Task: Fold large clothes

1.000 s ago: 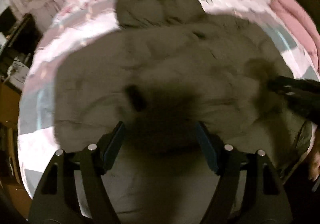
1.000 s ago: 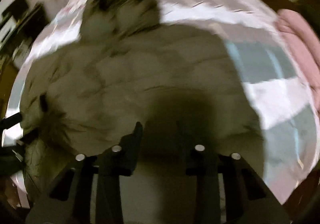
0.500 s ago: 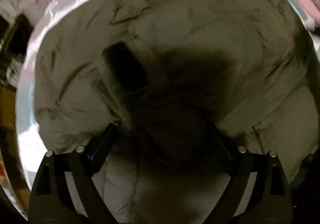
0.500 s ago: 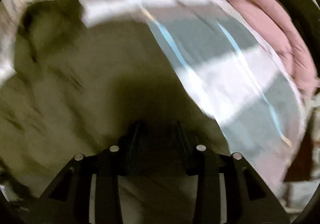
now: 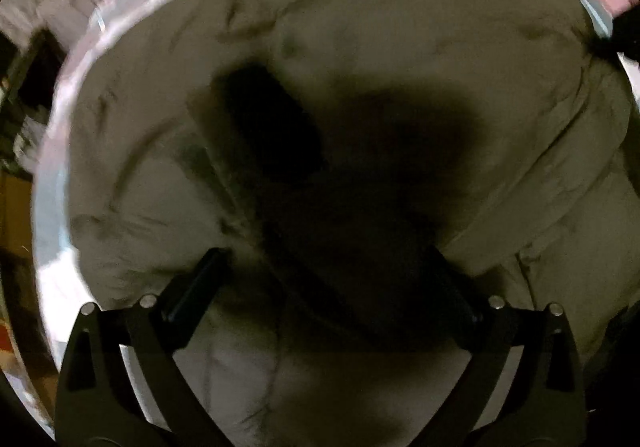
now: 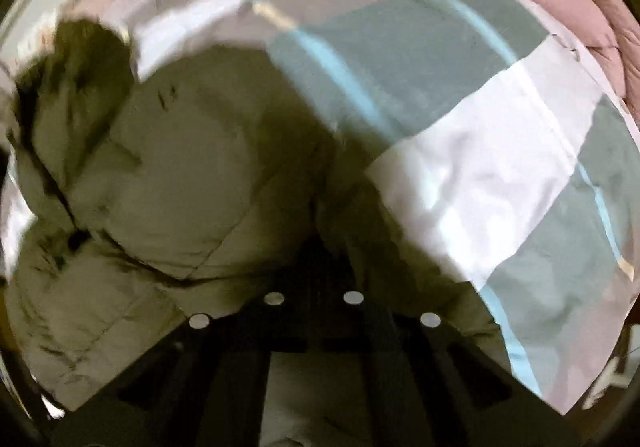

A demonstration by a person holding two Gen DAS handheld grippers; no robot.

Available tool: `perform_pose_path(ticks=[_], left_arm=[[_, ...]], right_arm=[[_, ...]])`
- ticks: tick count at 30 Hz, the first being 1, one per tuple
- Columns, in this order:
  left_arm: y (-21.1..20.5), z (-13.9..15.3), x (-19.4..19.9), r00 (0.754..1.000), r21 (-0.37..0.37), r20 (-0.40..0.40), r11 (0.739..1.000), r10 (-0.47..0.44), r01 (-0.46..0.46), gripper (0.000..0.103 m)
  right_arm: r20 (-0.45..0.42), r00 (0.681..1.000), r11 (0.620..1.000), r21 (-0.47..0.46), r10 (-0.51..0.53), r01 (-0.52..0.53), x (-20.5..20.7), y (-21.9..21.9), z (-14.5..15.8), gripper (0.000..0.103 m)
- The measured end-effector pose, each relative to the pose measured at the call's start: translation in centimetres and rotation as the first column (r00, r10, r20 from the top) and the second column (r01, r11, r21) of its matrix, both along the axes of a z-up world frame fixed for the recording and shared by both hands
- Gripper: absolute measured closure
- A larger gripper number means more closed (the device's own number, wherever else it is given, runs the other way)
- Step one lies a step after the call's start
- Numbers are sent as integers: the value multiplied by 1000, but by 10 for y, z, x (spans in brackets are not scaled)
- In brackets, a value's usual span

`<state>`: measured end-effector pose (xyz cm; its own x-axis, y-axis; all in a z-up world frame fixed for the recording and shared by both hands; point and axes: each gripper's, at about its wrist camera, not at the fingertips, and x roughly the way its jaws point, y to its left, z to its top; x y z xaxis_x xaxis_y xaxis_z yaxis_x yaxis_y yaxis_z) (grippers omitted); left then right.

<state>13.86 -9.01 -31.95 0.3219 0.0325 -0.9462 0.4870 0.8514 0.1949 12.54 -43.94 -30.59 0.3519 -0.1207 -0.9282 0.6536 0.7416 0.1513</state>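
Directly beneath left gripper [image 5: 324, 267] lies jacket [image 5: 420, 47].

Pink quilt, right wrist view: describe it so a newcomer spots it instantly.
Start from the checked bedsheet under the olive jacket. Follow the sheet to its top right edge: the pink quilt lies bunched there. It is the only puffy, plain pink thing; the sheet is flat grey-and-white.

Left gripper [image 5: 326, 275] now sits much closer to the olive jacket [image 5: 400, 67] than a second ago; the jacket fills its view, and the sleeve opening [image 5: 268, 127] looms larger and nearer the fingers. Right gripper [image 6: 314, 267] has swung right: the checked bedspread [image 6: 500, 167] now takes the right half of its view, jacket [image 6: 180, 167] shifts left. Its fingers, apart a second ago, now look closed on jacket fabric.
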Motion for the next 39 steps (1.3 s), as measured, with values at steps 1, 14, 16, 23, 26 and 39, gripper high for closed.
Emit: perform_pose_path(ticks=[1,14,16,23,26,39], left_arm=[[-6,7,-6,999,17,37,1000,-21,21,4],[115,12,111,922,67,145,926,360,-372,5],[138,-10,116,919,87,107,917,379,-388,4],[127,53,105,915,-31,237,944,326,-328,7],[110,48,101,934,-29,210,957,289,-290,7],[71,109,42,966,-110,156,975,208,-192,2]], right_arm=[[37,999,999,-5,33,-33,0,10,8,85],[94,875,878,27,474,-479,28,164,11,53],[74,869,870,26,489,-492,28,172,6,53],[108,797,803,-31,594,-595,21,220,21,42],[-94,758,754,-81,645,-652,32,255,-17,40],[162,849,862,-176,502,-476,123,185,98,9]])
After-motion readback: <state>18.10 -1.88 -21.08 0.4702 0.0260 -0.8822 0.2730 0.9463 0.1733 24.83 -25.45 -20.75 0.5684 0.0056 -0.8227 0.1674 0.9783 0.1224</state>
